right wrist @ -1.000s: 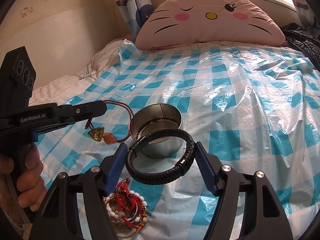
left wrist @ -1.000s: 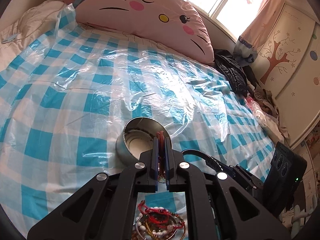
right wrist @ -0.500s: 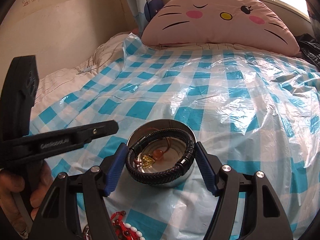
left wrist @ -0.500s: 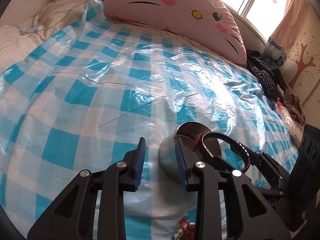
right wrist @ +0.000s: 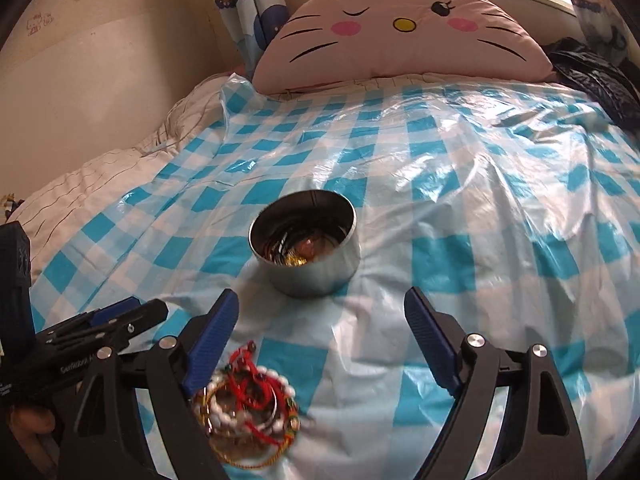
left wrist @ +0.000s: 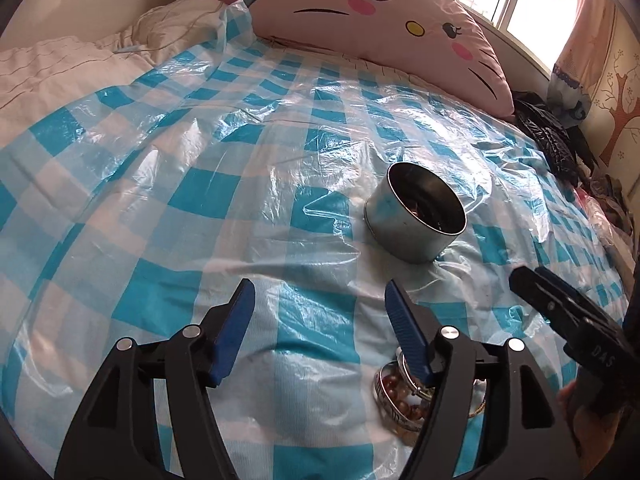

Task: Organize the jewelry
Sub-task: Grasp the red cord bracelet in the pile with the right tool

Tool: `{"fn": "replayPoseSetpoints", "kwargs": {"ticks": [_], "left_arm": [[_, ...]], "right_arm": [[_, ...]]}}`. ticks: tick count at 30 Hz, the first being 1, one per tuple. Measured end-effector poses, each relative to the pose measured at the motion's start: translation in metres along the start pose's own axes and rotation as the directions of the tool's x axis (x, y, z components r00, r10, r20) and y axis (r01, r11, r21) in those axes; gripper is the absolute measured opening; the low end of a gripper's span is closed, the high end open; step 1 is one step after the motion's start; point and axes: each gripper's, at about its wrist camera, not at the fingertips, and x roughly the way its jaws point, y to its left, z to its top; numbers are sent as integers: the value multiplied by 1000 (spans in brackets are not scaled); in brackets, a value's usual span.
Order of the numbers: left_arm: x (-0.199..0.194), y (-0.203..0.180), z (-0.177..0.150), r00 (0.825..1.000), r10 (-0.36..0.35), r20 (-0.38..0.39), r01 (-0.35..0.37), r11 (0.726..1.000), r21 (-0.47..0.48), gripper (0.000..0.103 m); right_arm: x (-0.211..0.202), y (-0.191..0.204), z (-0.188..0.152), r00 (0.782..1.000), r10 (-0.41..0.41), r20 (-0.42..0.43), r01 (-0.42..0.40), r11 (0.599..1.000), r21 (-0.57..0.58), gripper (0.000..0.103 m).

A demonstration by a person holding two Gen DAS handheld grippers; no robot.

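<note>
A round metal tin (left wrist: pixel 416 216) (right wrist: pixel 306 246) stands on the blue-checked plastic sheet, with a gold pendant, an orange bead and dark cord showing inside. A pile of bracelets (right wrist: pixel 248 404) (left wrist: pixel 404 398), red cord, white beads and bangles, lies near the front. My left gripper (left wrist: pixel 320 312) hovers over bare sheet short of the tin, jaws opening, nothing between them. In the right wrist view my right gripper (right wrist: pixel 320 322) hangs just in front of the tin, jaws opening and empty. Its left finger stands next to the pile.
A large pink cat-face pillow (right wrist: pixel 400 36) lies across the head of the bed. A white quilt (left wrist: pixel 60 68) is bunched at the left. Dark clothing (left wrist: pixel 548 140) is heaped at the right edge. A hand (left wrist: pixel 576 416) holds the other gripper's handle.
The left gripper let the red-cord necklace into the tin, opened and drew back toward the pile. The right gripper dropped the black braided bracelet into the tin and spread wider.
</note>
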Motion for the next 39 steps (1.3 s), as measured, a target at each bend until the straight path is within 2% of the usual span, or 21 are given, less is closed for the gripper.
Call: {"fn": "replayPoseSetpoints", "kwargs": {"ticks": [1,4,6,10,14,19,23,24,26,28,35,39], "left_arm": [[-3,-1,-4,1000,3,2,-3,1000,2,66],[-11,-3,-11,999,33,18,-33,999,5,66],[-14,0,-11,998,56,38,-56,998,-9,71],[-11,8,-9,996,85,33,-84,996,-43,71],[-11,12,-8,994,106,42,-103,993,-57,73],[-11,17,-7,993,110,47,-106,991,-80,75],[-9,19,-6,994,107,39,-103,991,-91,76],[-8,19,-6,994,106,38,-103,990,-92,77],[-8,19,-6,994,107,35,-103,991,-90,77],[-7,18,-6,994,107,33,-104,991,-86,77],[-6,15,-6,995,97,27,-95,993,-71,78],[-3,4,-8,999,34,6,-34,999,-16,78]], "right_arm": [[-3,-4,-6,1000,3,-16,-2,1000,26,82],[-16,-8,-8,1000,14,15,-15,998,55,82],[-13,-4,-12,998,61,-24,-60,997,49,82],[-5,23,-17,988,86,-125,-96,992,-78,82],[16,47,-22,976,60,-210,-105,972,-212,81],[44,54,-22,956,78,-282,-145,963,-226,59],[56,47,-19,944,115,-311,-173,971,-164,31],[56,43,-18,944,130,-304,-179,974,-138,20],[54,31,-15,946,164,-281,-190,979,-67,10],[49,18,-14,950,191,-247,-197,980,1,9],[18,-20,-9,976,201,-88,-186,970,159,9],[11,-39,-11,980,193,-51,-176,957,232,9]]}}
